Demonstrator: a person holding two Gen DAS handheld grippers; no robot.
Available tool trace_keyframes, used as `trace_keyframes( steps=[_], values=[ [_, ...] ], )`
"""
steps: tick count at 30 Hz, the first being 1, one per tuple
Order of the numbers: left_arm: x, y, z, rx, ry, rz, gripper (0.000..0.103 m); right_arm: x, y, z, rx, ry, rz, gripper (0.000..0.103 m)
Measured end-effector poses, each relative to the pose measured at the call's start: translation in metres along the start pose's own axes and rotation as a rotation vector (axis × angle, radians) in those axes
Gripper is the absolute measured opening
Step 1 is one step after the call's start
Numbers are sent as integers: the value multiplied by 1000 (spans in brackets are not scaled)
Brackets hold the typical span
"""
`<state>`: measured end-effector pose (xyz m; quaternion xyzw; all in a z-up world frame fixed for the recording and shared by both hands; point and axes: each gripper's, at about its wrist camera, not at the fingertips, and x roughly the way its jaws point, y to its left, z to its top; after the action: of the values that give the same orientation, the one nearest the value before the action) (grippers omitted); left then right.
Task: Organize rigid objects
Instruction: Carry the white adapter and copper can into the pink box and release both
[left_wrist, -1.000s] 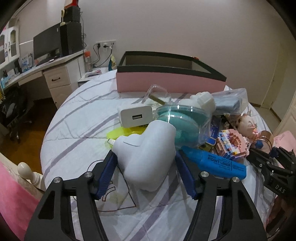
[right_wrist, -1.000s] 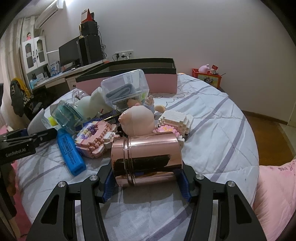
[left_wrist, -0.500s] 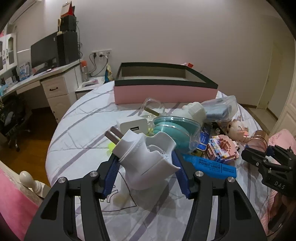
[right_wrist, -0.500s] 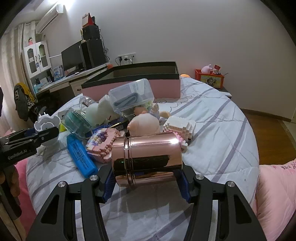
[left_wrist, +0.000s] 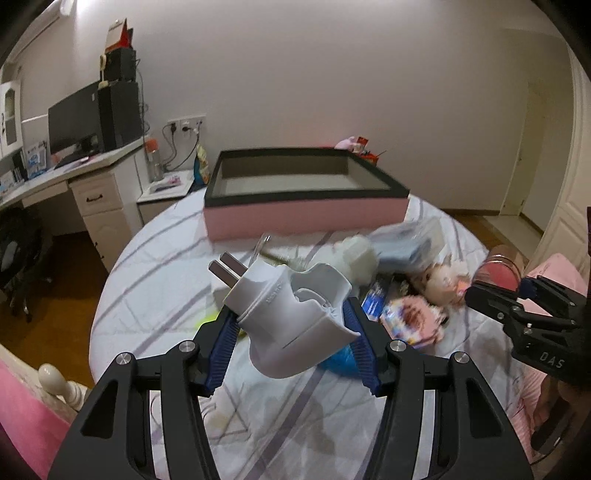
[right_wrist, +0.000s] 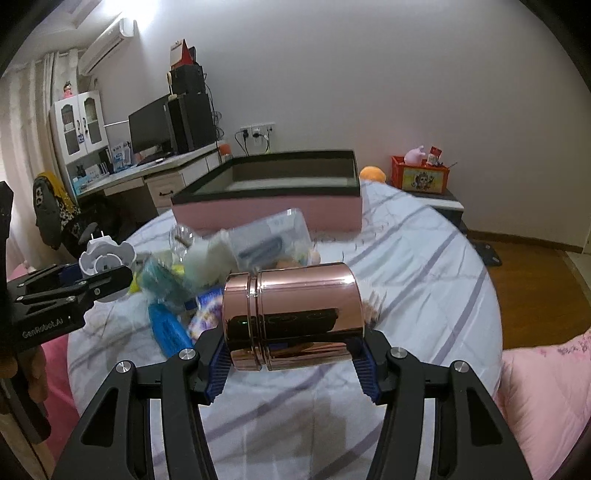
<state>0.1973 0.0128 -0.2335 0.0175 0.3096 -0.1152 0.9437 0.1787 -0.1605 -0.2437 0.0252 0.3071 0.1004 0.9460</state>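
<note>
Beyond both fingertips: one pink box (left_wrist: 306, 218), nothing visible inside.
Left gripper (left_wrist: 291, 332) pinches one white plug (left_wrist: 291, 317); right gripper (right_wrist: 291, 350) clamps one copper canister (right_wrist: 291, 314).

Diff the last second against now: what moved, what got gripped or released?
The left gripper closed its jaws onto the white plug adapter and lifted it off the bedspread, prongs up-left. The right gripper, shut on the copper canister throughout, raised it clear of the pile. Unchanged: the pink box and remaining clutter. Nothing released.
</note>
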Motion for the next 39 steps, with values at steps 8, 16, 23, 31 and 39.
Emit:
trace_keyframes(
  steps=[8, 16, 23, 31, 39],
  values=[
    [3, -13, 42, 45, -34, -49, 57, 6, -1, 40, -20, -39, 14, 58],
    [52, -2, 116, 85, -28, -68, 57, 49, 2, 116, -74, -36, 24, 58],
    [140, 27, 167, 93, 99, -32, 57, 140, 5, 169, -92, 108, 43, 58],
    [225, 55, 168, 83, 277, -4, 58, 238, 2, 173, -102, 336, 27, 56],
    [242, 61, 160, 60, 316, 18, 74, 265, -13, 164, -26, 427, 73, 56]
  ],
)
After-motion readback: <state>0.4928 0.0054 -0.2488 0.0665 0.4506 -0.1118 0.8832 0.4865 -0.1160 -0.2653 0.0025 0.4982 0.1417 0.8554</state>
